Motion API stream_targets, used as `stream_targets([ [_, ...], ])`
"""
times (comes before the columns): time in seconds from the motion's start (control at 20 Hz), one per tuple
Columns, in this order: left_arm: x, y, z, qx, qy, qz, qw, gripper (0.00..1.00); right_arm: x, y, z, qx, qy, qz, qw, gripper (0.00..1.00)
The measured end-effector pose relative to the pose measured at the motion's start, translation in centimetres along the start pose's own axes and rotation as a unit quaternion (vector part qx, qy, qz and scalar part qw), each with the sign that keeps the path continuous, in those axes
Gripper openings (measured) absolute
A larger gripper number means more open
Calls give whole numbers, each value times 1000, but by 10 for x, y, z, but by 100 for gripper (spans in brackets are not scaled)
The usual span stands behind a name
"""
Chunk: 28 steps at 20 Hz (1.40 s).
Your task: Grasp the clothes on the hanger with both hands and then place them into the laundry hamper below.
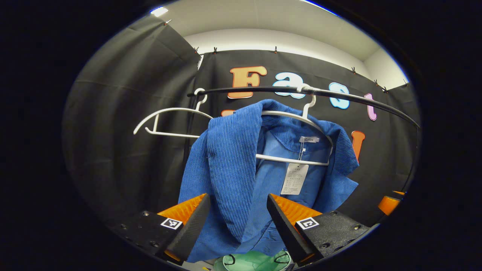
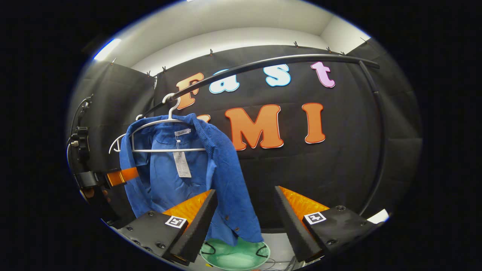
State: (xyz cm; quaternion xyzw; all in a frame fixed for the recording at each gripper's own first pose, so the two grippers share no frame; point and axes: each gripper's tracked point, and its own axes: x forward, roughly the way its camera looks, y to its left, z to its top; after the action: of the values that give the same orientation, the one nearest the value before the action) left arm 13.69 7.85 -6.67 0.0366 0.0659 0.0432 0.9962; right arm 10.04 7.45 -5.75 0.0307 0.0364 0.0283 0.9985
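A blue ribbed garment (image 1: pixel 233 173) with a paper tag hangs on a white hanger (image 1: pixel 301 120) from a dark rail (image 1: pixel 263 89). My left gripper (image 1: pixel 238 201) is open, its fingers standing on either side of the garment's left front panel without pressing on it. In the right gripper view the same garment (image 2: pixel 222 165) hangs left of centre on its hanger (image 2: pixel 165 124). My right gripper (image 2: pixel 245 196) is open, with the garment's right edge just inside its left finger. The green laundry hamper (image 2: pixel 235 256) sits below the garment, also seen as the hamper (image 1: pixel 256 261).
An empty white hanger (image 1: pixel 165 122) hangs on the rail left of the garment. The left gripper and the hand that holds it (image 2: pixel 94 178) appear at the left edge of the right gripper view. The rail (image 2: pixel 372 131) bends down on the right. Black cloth walls surround the booth.
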Motion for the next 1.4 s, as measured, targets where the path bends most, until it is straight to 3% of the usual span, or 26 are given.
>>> stream_targets([
  [0.35, 33, 9, -1, 17, 1, -47, 999, 92, 61, 55, -18, 20, 8, 13, 1000, 98],
  [0.4, 35, 8, -2, 19, 4, -51, 999, 95, 66, 62, -19, 24, 9, 17, 1000, 100],
  [0.8, 29, 15, 19, 19, -20, -44, 999, 98, 103, 100, -9, 39, 5, 72, 997, 98],
  [0.9, 26, 16, 26, 20, -28, -41, 999, 98, 108, 95, 0, 34, -11, 67, 997, 97],
  [1.05, 27, 14, 30, 22, -38, -41, 998, 95, 123, 68, 12, 30, -33, 30, 999, 97],
  [1.15, 25, 14, 28, 30, -37, -38, 998, 95, 133, 64, 6, 34, -24, 32, 999, 100],
  [1.2, 25, 15, 27, 36, -35, -36, 998, 98, 138, 64, 1, 39, -16, 37, 998, 87],
  [1.25, 24, 12, 25, 42, -33, -41, 998, 92, 143, 61, -5, 43, -6, 38, 998, 97],
  [1.3, 22, 9, 22, 47, -31, -48, 997, 90, 144, 58, -11, 48, 4, 38, 998, 95],
  [1.35, 20, 8, 20, 50, -30, -52, 997, 85, 147, 57, -17, 55, 15, 40, 998, 84],
  [1.4, 21, 10, 16, 54, -27, -52, 997, 81, 149, 58, -21, 62, 22, 46, 997, 89],
])
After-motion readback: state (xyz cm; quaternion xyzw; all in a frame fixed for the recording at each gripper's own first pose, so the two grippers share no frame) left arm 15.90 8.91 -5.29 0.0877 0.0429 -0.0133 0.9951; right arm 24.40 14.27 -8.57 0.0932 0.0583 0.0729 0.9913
